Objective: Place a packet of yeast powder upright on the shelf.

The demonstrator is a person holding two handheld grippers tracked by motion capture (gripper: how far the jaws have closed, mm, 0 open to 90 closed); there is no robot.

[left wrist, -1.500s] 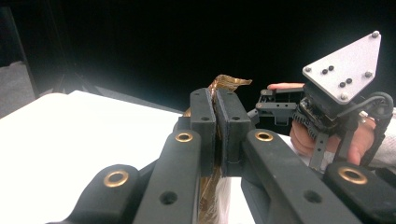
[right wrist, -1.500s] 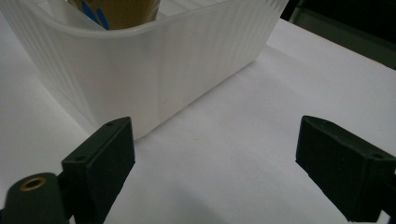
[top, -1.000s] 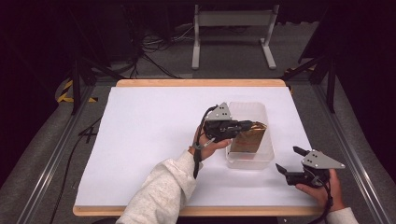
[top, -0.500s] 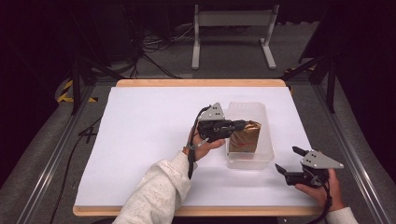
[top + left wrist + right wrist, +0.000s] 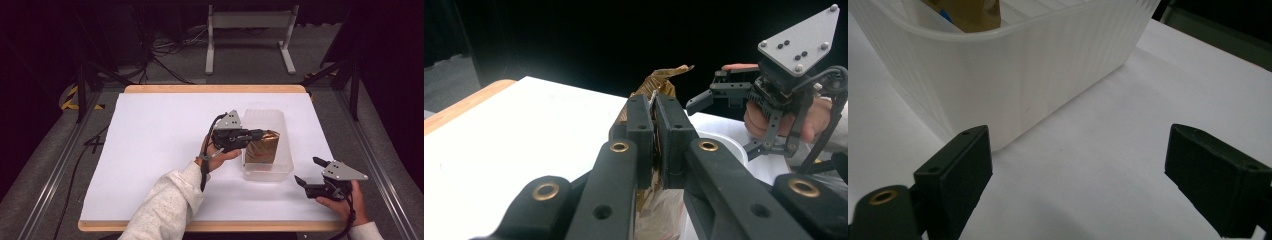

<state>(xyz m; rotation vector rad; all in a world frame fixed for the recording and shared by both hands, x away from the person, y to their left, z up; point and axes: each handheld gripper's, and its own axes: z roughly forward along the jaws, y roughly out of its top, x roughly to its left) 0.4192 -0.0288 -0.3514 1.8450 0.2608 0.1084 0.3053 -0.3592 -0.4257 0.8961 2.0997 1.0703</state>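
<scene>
White tabletop (image 5: 150,150): left hand-held gripper (image 5: 260,134) pinches gold bag (image 5: 264,146); right hand-held gripper (image 5: 309,171) gapes.

High view: fixed above the near table edge, looking forward and down.
Left gripper view: close behind the left gripper (image 5: 654,145), facing across the tub (image 5: 724,145) toward the right gripper (image 5: 724,92).
Right gripper view: low behind the right gripper (image 5: 1078,165), near the tub wall; tub shared by all.

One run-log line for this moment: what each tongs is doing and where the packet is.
left tongs: shut on gold packet | packet: over clear tub, top edge pinched | right tongs: open, holding nothing, near tub corner on white table
</scene>
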